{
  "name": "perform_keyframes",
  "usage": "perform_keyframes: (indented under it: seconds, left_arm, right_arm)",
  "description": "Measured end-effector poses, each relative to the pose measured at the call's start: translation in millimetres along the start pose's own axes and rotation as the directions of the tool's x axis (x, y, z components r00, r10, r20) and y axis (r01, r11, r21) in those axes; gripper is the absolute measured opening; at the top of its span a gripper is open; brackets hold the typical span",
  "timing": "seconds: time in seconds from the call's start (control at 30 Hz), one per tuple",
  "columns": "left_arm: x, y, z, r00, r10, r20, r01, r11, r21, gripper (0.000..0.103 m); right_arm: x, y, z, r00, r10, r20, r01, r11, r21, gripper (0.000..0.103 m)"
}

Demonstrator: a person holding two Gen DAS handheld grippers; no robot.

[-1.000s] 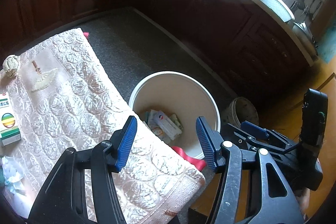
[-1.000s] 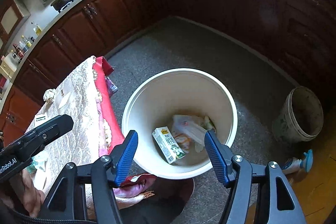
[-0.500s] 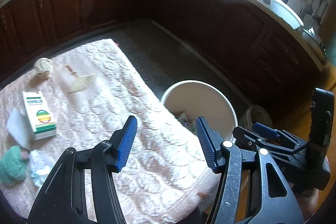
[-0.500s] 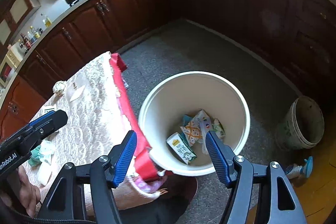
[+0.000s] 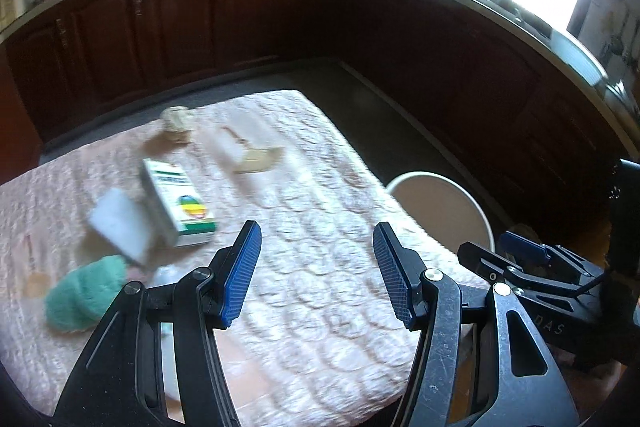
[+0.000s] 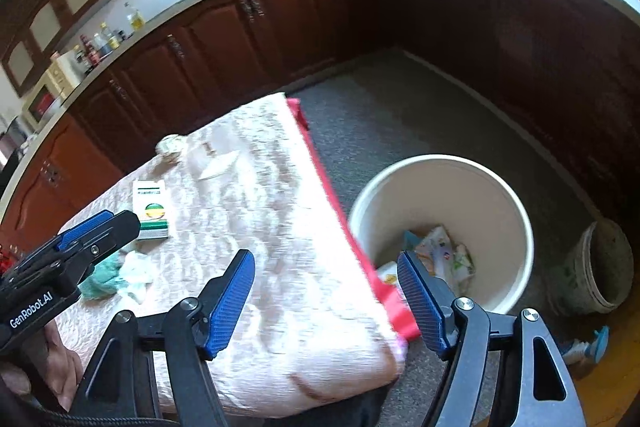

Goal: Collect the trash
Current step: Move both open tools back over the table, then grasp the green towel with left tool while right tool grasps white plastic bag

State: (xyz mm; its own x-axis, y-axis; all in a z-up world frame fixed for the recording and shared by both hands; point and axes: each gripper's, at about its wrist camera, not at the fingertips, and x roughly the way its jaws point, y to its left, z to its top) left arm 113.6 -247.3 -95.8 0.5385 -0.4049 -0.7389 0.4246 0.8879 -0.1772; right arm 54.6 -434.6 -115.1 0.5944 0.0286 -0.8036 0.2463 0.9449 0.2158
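A white bin (image 6: pixel 516 211) stands on the floor to the right of the table (image 5: pixel 320 299) and holds several wrappers and a carton. On the pink quilted cloth lie a white and green box (image 5: pixel 178 205), a white sheet (image 5: pixel 118 223), a green cloth (image 5: pixel 80 297), a crumpled ball (image 5: pixel 176 119) and a clear wrapper (image 5: pixel 252 153). My left gripper (image 5: pixel 316 269) hovers open over the table with nothing in it. My right gripper (image 6: pixel 326 305) hangs over the table's right edge, its jaws opening and empty; in the left wrist view the right gripper (image 5: pixel 520 259) shows low at the right.
Dark wooden cabinets (image 5: pixel 180 15) curve round the room, with pots and bottles on the counter. A small grey bucket (image 6: pixel 600 267) and a blue-capped bottle (image 6: pixel 588 347) stand on the floor right of the bin. A red under-cloth (image 6: pixel 332 203) shows along the table edge.
Both grippers have swung left and up from over the bin toward the table. The trash on the cloth has come into view. The right jaws have widened a little.
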Motion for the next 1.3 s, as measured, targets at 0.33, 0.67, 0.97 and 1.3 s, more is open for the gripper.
perform_keyframes:
  seconds: [0.33,0.67,0.97,1.3]
  left_arm:
    - [-27,64,-13,0.998,0.066,0.025,-0.063,0.994,-0.089,0.058]
    - [-55,139,-37,0.991,0.129,0.02,-0.125,0.98,-0.153,0.065]
    - [-50,197,-69,0.992,0.116,-0.059,-0.125,0.974,-0.188,0.073]
    - [-22,220,-70,0.989,0.103,-0.111,-0.126,0.964,-0.235,0.073]
  right_arm:
    - [8,63,-1,0.999,0.042,0.008,-0.041,0.995,-0.089,0.073]
    - [9,110,4,0.997,0.071,0.02,-0.067,0.984,-0.167,0.077]
    - [28,138,-2,0.995,0.098,-0.035,-0.103,0.973,-0.206,0.078]
    - [94,183,-22,0.937,0.242,-0.251,-0.292,0.938,-0.185,0.079]
